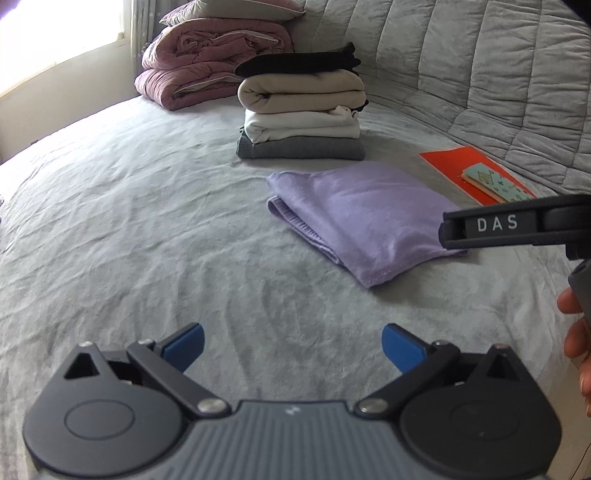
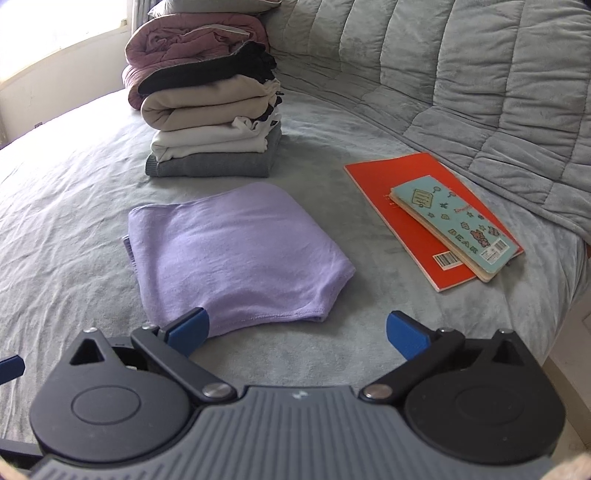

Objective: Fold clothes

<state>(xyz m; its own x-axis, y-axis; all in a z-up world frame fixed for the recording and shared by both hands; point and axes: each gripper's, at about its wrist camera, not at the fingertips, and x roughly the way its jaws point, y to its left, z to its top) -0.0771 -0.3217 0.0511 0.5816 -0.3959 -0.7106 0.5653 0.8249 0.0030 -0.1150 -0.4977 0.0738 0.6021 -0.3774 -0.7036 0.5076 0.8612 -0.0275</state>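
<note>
1. Folded lilac knit garment [image 2: 232,254] lies flat on the grey-sheeted bed [image 1: 129,229], in front of a stack of folded clothes [image 1: 301,107]: black on top, then beige, white, grey at bottom.
2. Left gripper [image 1: 292,347]: jaws spread wide, nothing btwn the blue pads [image 1: 184,345]; it hangs over bare sheet, well apart from the lilac garment, which sits ahead & to its right.
3. Right gripper [image 2: 297,334]: jaws released wide too, nothing gripped. Its left blue pad [image 2: 190,330] overlaps the garment's near hem in the right wrist view; can't tell if touching. Its right pad is over bare sheet.
4. In the left wrist view, a black finger of the right gripper, marked "DAS", reaches in from the right edge over the garment's near right corner; part of a person's hand [image 1: 578,339] shows at that edge.
5. Right of the garment: flat orange notebook [image 2: 399,192] w/ a small teal cartoon-print booklet [image 2: 454,225] lying on it, near the grey quilted backrest [image 2: 461,74].
6. Behind the stack: folded pink-mauve comforter [image 1: 207,62] w/ a pale pillow [image 1: 236,9] on top, next to a bright window [image 1: 55,37].
</note>
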